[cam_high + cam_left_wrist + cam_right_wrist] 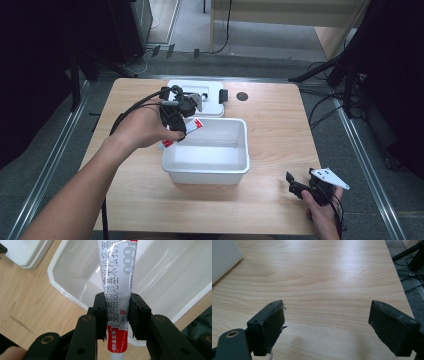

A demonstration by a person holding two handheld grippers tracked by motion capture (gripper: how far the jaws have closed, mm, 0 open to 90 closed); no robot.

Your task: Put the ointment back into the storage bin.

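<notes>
A white tube with a red end and printed lettering (117, 277) is clamped between the jaws of my left gripper (117, 312). In the high view the left gripper (176, 124) holds the tube (196, 125) over the left rim of a white plastic bin (239, 150), its far end reaching over the bin's bare inside. My right gripper (296, 186) rests near the table's front right corner, and its jaws stand wide apart over bare wood (327, 315) with nothing between them.
A white lidded box (212, 97) with a black latch lies behind the bin at the back of the wooden table (280, 115). A dark round hole (242, 96) sits near the back edge. Cables lie on the floor to the right.
</notes>
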